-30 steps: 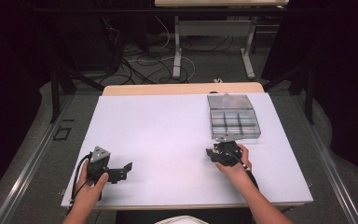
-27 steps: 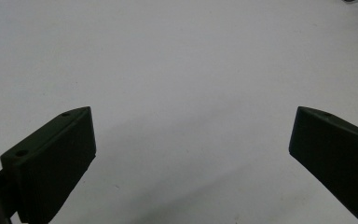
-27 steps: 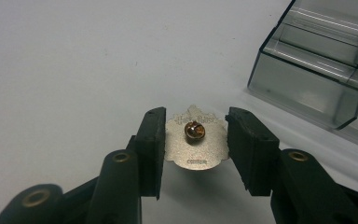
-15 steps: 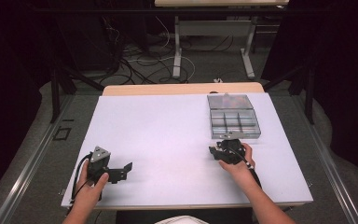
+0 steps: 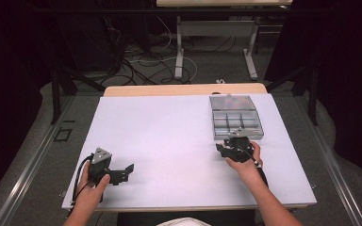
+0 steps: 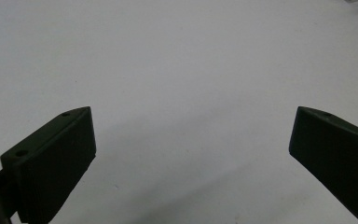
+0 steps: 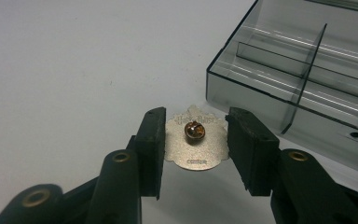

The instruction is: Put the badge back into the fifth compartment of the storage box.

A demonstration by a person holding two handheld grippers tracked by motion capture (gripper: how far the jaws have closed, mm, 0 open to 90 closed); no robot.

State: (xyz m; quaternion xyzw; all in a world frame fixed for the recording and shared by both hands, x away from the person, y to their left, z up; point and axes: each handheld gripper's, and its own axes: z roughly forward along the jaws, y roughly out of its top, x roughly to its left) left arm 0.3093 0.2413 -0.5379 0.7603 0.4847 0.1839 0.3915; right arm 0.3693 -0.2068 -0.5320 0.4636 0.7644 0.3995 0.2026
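Note:
A silver pin badge (image 7: 196, 144) lies back side up, a brass clutch at its middle, and my right gripper (image 7: 195, 116) is shut on its two side edges. It sits just above the white table, close in front of a smoky clear compartment box (image 7: 279, 70). In the high view the right gripper (image 5: 224, 150) is just in front of the box (image 5: 215, 123) at the right of the table. My left gripper (image 5: 125, 173) rests near the front left edge, and its jaws (image 6: 194, 114) stand wide open over bare table.
The white table top (image 5: 169, 132) spreads between the two hands. The box's dividers make several compartments; some small coloured items lie blurred at its far end. Beyond the table stand a wooden board, desk legs and cables on the floor.
The right hand has shifted slightly to the right and toward the box, still holding the badge. The left hand has stayed put.

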